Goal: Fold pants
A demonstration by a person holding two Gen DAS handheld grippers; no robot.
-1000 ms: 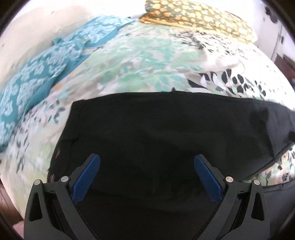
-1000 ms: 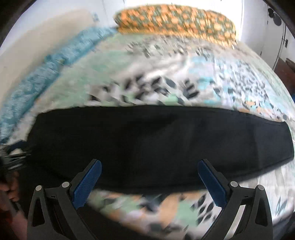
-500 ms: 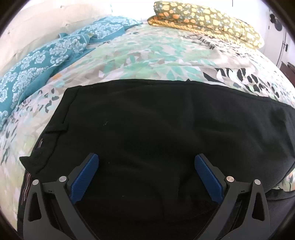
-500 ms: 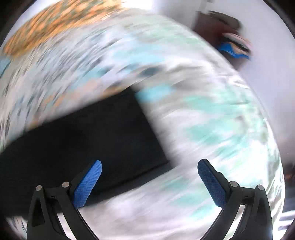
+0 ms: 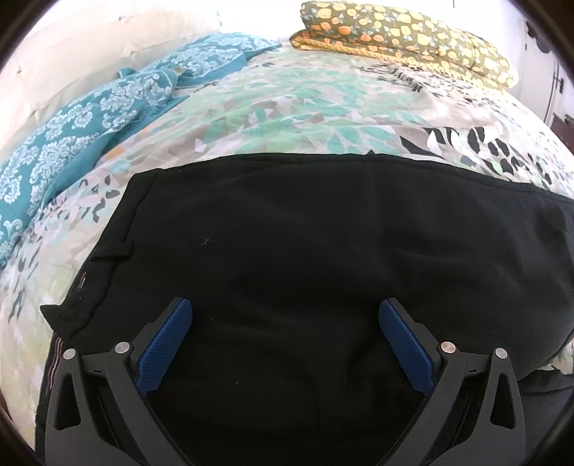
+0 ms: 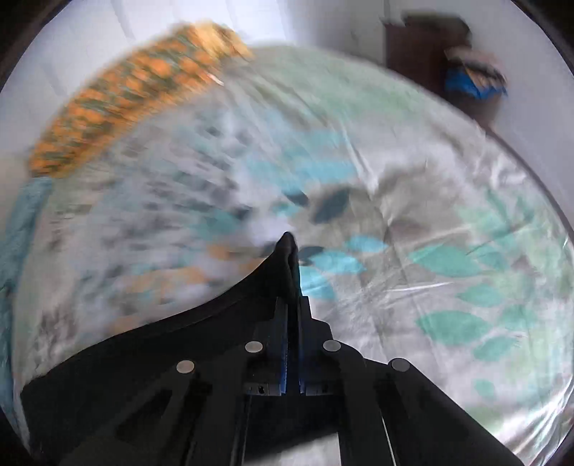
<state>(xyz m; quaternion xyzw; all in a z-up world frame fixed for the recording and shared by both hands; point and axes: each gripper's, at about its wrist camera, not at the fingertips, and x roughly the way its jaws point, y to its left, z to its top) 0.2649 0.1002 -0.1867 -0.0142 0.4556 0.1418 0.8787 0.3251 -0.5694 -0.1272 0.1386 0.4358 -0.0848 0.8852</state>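
Observation:
Black pants (image 5: 305,236) lie flat across the leaf-print bed cover (image 5: 287,107), waistband to the left. My left gripper (image 5: 285,340) is open and empty, its blue pads (image 5: 165,340) wide apart just above the waist end of the pants. In the right wrist view my right gripper (image 6: 292,297) is shut on the hem end of the black pants (image 6: 201,322), with a peak of cloth sticking up beyond the fingertips. That view is blurred by motion.
A teal patterned cloth (image 5: 89,118) lies along the left of the bed by a white headboard (image 5: 71,61). A folded olive and orange blanket (image 5: 405,32) sits at the far edge, also shown in the right wrist view (image 6: 125,96). A dark cabinet (image 6: 448,64) stands beyond the bed.
My right gripper swung to the hem end of the pants and shut on it. My left gripper stayed open and moved slightly toward the waistband.

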